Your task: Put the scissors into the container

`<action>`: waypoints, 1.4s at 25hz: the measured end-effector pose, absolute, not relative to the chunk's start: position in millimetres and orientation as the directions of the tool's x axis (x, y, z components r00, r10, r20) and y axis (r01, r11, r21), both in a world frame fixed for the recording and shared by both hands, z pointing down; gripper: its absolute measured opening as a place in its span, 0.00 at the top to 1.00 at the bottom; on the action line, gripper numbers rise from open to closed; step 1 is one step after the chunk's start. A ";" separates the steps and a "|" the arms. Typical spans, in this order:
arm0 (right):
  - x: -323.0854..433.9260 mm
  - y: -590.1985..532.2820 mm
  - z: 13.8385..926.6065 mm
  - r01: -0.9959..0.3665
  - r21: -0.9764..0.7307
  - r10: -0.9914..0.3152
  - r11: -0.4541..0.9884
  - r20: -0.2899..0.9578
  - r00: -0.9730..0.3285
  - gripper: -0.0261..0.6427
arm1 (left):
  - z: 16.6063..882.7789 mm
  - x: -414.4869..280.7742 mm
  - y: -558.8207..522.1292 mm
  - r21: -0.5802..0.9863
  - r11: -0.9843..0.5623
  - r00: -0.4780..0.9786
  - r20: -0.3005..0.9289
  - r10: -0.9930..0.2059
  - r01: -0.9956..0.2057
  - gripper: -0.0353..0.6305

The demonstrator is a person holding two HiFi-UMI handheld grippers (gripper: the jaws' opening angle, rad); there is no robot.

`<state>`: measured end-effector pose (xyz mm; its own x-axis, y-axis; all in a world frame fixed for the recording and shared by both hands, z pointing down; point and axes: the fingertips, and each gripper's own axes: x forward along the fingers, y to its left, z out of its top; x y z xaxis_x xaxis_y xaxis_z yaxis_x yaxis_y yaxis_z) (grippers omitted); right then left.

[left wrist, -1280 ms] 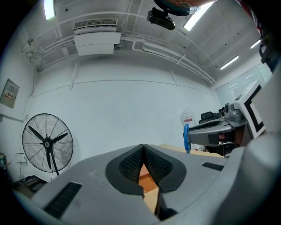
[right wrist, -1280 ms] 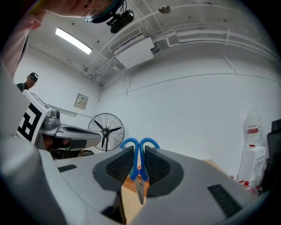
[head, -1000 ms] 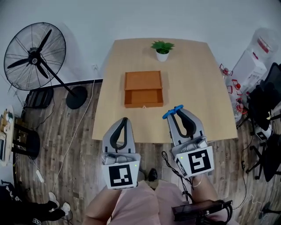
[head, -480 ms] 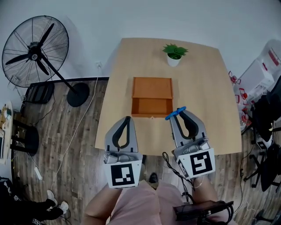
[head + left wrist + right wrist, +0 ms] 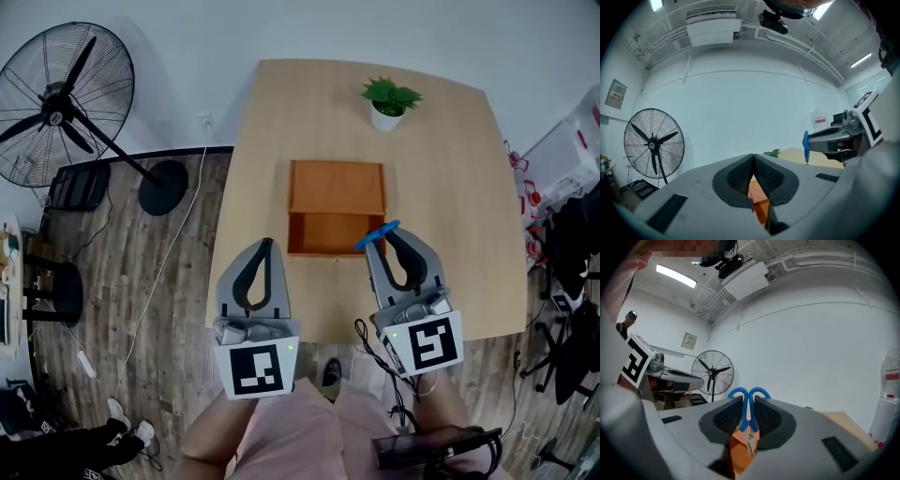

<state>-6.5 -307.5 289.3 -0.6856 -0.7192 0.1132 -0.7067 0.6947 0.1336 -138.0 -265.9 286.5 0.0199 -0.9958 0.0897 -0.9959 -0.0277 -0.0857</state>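
Observation:
Blue-handled scissors [image 5: 376, 235] are clamped in my right gripper [image 5: 386, 234], handles up and metal blades [image 5: 749, 442] pointing down. That gripper hovers just right of the front of the orange wooden container [image 5: 336, 207], an open box on the tan table [image 5: 450, 169]. The orange container [image 5: 740, 453] shows below the blades in the right gripper view. My left gripper [image 5: 265, 246] is shut on nothing, near the table's front edge, left of the container. In the left gripper view its pads [image 5: 740, 176] meet, with the container [image 5: 759, 204] behind them.
A small potted plant [image 5: 390, 101] stands at the table's far side. A black floor fan [image 5: 56, 108] stands left of the table on the wooden floor. Chairs and clutter [image 5: 567, 272] sit at the right. A cable [image 5: 169, 262] runs along the floor.
Both grippers have moved forward toward the container; the scissors' handles now sit beside its front right corner. The grip on the scissors is unchanged.

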 end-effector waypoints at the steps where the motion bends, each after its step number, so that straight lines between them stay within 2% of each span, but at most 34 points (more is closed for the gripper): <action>1: -9.1 -311.9 294.0 -0.706 0.131 -0.718 0.697 0.124 -0.685 0.84 | 290.1 -141.6 -270.4 -0.081 -0.026 0.018 0.099 -0.995 -0.996 0.94; 15: -18.7 -342.8 371.1 -0.709 0.102 -0.707 0.697 0.262 -0.657 0.84 | 347.3 -167.2 -304.8 -0.045 -0.017 0.007 0.214 -0.977 -0.999 0.94; 35: -36.2 -355.7 432.6 -0.686 0.063 -0.654 0.725 0.376 -0.656 0.84 | 388.3 -182.0 -321.2 -0.024 -0.015 0.007 0.301 -0.954 -1.000 0.94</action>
<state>-36.2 -355.7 432.6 -0.6561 -0.6543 0.3761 -0.6863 0.7245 0.0632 -182.0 -321.2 388.3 0.0074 -0.9537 0.3007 -0.9996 -0.0152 -0.0236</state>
